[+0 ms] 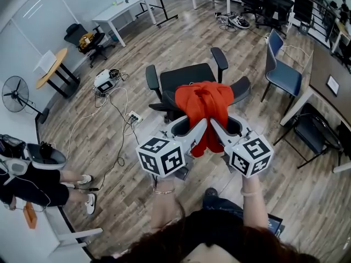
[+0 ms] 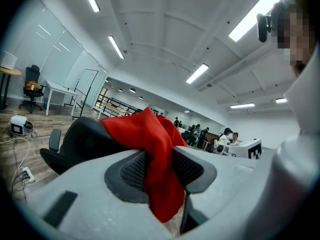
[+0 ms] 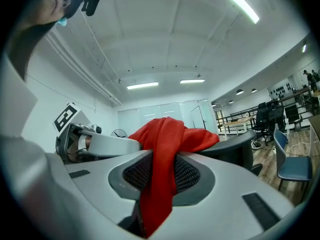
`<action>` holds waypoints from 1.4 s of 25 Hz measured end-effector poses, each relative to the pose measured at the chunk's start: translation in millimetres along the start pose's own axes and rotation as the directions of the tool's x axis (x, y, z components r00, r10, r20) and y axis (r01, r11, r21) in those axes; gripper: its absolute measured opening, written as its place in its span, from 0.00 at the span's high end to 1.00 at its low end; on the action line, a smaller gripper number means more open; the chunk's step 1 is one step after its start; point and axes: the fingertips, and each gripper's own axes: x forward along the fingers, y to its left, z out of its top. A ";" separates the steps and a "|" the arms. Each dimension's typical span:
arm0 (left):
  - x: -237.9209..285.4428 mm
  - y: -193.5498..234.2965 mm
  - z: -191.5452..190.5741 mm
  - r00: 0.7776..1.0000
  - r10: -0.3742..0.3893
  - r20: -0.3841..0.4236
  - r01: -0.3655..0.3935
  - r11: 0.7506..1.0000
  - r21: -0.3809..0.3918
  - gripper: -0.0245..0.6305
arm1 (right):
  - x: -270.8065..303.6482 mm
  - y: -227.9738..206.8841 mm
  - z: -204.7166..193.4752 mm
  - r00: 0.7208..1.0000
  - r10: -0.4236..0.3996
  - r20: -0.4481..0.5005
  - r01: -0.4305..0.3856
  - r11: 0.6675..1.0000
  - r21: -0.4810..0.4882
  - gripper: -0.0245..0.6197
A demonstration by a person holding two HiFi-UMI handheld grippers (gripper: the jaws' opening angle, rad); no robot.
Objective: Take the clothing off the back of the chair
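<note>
A red garment hangs over the back of a black office chair just ahead of me, its cloth falling down the near side of the backrest. My left gripper is shut on the garment's left part; in the left gripper view the red cloth is pinched between the dark ribbed pads. My right gripper is shut on the right part, and in the right gripper view the cloth passes between its pads. Both grippers point roughly level at the backrest.
A blue chair stands to the right beside a dark desk. A power strip and cables lie on the wood floor to the left. A seated person is at the left edge. A white table stands farther back.
</note>
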 end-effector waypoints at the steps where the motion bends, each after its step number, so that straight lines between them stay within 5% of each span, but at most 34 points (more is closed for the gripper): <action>1: -1.8 -1.0 0.2 1.000 -0.001 0.000 0.001 1.000 0.006 0.73 | -0.2 4.2 0.2 1.000 0.013 0.000 -0.013 1.000 -0.009 0.83; 15: -22.8 -31.9 3.5 1.000 -0.024 -0.001 0.024 0.998 0.057 0.76 | -24.0 36.5 7.7 0.993 0.116 -0.010 -0.116 0.993 -0.010 0.83; 35: -62.6 -94.1 13.7 0.995 -0.086 0.057 0.079 0.991 0.109 0.79 | -75.4 80.0 33.8 0.989 0.101 0.106 -0.098 0.994 -0.038 0.87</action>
